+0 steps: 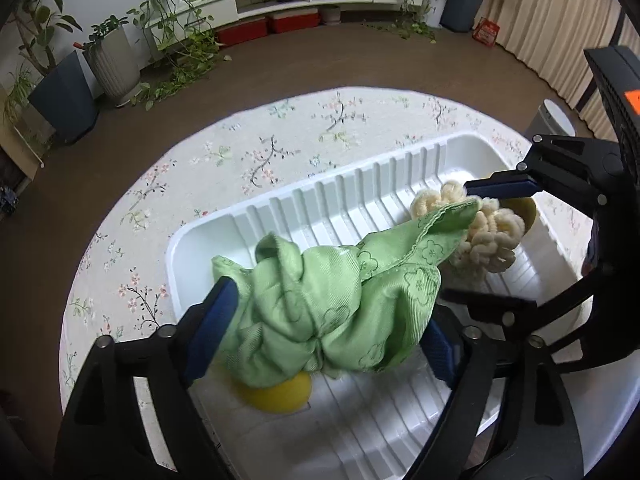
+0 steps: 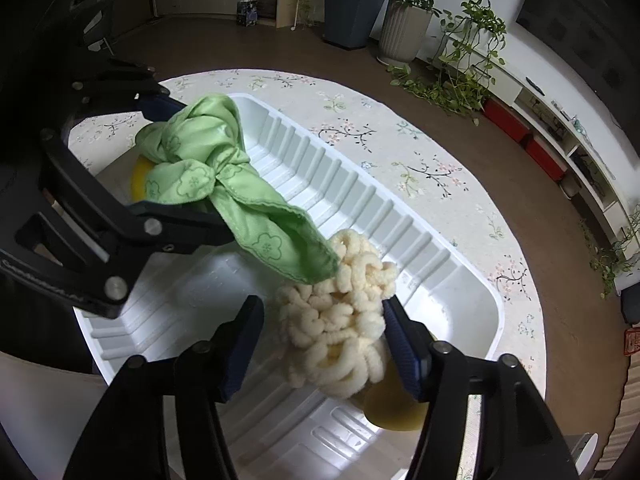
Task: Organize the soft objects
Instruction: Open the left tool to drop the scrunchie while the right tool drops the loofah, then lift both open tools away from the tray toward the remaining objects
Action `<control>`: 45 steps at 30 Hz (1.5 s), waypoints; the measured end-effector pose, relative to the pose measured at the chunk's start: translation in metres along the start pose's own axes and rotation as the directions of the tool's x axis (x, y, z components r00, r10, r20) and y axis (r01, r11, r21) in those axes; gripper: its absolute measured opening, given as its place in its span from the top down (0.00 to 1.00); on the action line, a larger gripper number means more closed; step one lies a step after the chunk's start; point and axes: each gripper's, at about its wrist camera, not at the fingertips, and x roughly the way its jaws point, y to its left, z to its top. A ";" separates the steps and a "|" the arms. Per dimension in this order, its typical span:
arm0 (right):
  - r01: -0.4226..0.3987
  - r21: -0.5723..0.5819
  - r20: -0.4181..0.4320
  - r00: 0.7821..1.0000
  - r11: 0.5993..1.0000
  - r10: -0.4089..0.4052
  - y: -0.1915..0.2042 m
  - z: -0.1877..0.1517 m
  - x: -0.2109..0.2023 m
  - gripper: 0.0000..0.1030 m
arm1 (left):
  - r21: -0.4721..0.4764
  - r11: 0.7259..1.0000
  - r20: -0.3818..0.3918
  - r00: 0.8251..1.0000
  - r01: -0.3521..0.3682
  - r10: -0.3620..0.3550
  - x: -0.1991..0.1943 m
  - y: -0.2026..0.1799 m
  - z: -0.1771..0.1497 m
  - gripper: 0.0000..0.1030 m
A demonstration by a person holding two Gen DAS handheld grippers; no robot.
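My left gripper (image 1: pixel 326 322) over white ribbed tray (image 1: pixel 280 216), jaws spread, bunched green cloth (image 1: pixel 340 300) between blue pads; left pad touching cloth. Yellow sponge (image 1: pixel 280 396) under cloth on tray floor. Cloth corner draped over cream chenille mitt (image 1: pixel 488 236). My right gripper (image 1: pixel 480 240) enters from right, upper finger above mitt. Tray on floral tablecloth (image 1: pixel 260 152).

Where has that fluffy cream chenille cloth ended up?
The fluffy cream chenille cloth lies inside the white ribbed plastic tray, between the right gripper jaws, partly under a corner of the knotted green cloth.
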 end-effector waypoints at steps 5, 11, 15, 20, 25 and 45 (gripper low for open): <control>0.013 -0.003 0.027 1.000 1.000 -0.013 -0.001 -0.001 -0.011 0.13 | -0.049 0.999 0.075 0.997 0.003 0.001 -0.017 0.010 0.003 0.00; 0.043 0.013 0.058 0.997 0.999 -0.044 -0.009 0.003 -0.023 0.00 | -0.067 0.998 0.123 0.992 -0.011 0.020 -0.032 0.014 0.006 0.00; 0.069 0.052 0.082 0.994 0.996 -0.073 -0.020 0.005 -0.032 0.00 | -0.072 0.997 0.135 0.990 -0.026 0.036 -0.038 0.016 0.004 0.00; 0.103 0.087 0.120 0.986 0.991 -0.113 -0.030 0.004 -0.048 0.00 | -0.101 0.994 0.170 0.984 -0.035 0.052 -0.055 0.024 0.000 0.00; 0.113 0.154 0.143 0.980 0.982 -0.135 -0.048 -0.004 -0.064 0.00 | -0.140 0.989 0.194 0.979 -0.038 0.065 -0.071 0.038 -0.011 0.00; 0.135 0.473 0.177 0.954 0.871 -0.244 -0.097 -0.107 -0.146 0.00 | -0.319 0.948 0.260 0.962 0.000 0.088 -0.139 0.058 -0.125 0.00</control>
